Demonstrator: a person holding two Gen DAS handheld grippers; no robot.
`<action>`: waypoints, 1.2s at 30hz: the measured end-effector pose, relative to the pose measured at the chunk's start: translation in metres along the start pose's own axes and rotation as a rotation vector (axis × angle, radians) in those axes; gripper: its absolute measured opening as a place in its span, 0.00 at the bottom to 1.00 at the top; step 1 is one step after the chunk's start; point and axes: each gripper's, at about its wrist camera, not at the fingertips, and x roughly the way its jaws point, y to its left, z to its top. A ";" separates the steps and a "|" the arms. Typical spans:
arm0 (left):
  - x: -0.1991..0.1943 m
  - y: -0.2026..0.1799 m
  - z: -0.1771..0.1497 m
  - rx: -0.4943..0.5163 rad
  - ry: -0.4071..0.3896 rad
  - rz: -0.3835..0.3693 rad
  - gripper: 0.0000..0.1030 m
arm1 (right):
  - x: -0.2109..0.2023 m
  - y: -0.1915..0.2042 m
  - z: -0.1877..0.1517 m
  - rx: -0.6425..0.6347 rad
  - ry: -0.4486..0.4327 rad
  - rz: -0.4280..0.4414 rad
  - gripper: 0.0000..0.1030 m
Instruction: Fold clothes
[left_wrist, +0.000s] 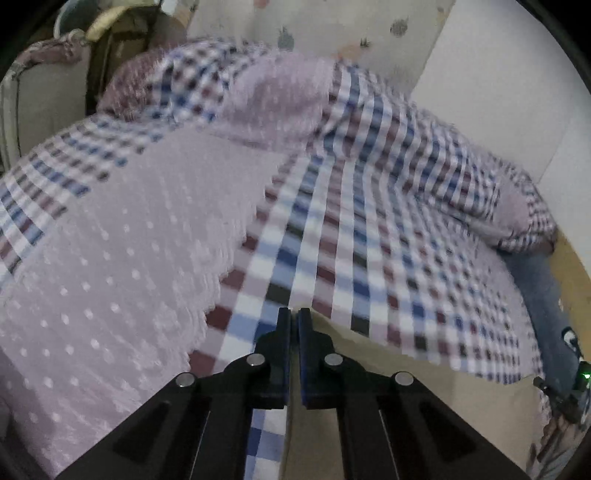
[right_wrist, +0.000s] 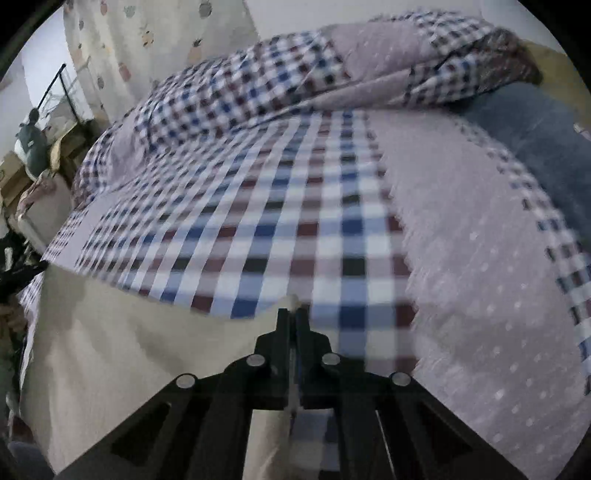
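A beige sheet (right_wrist: 122, 350) covers the surface that fills the lower part of both views, smooth and bare in front of the grippers. Behind it, a pale curtain (left_wrist: 332, 26) printed with small grey and pink motifs hangs beside a plain white wall (left_wrist: 498, 92). In the right wrist view the far left edge shows a dark metal frame (right_wrist: 62, 81) and stacked boxes (right_wrist: 11, 173), too small and dim to name further.

The checked garment (left_wrist: 369, 206) lies spread over the sheet, plaid in blue, maroon and white, with a pink dotted panel (left_wrist: 110, 258) stitched in along a scalloped edge. Its far end is bunched into a heap with sleeves folded over. A piece of blue denim (right_wrist: 535, 140) lies beside it at its right edge, partly tucked under the plaid. Motion blur softens the whole pattern, so seams and buttons cannot be made out.

The left gripper (left_wrist: 294, 314) has its 2 fingers pressed together on the garment's near hem, with a strip of plaid trailing between them. The right gripper (right_wrist: 294, 314) is likewise clamped on the hem, a thin fold of cloth showing between its fingers. A green light (left_wrist: 585, 376) glows at the right edge of the left wrist view, on a device cut off by the frame.
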 end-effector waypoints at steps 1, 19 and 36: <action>-0.002 -0.001 0.002 0.008 -0.007 0.009 0.02 | 0.003 -0.002 0.002 0.012 0.010 -0.005 0.00; 0.079 -0.007 -0.022 0.061 0.188 0.137 0.03 | 0.063 -0.011 -0.018 0.055 0.163 0.014 0.09; 0.071 0.004 -0.006 0.009 0.164 0.112 0.19 | 0.066 0.013 0.000 -0.033 0.094 -0.255 0.10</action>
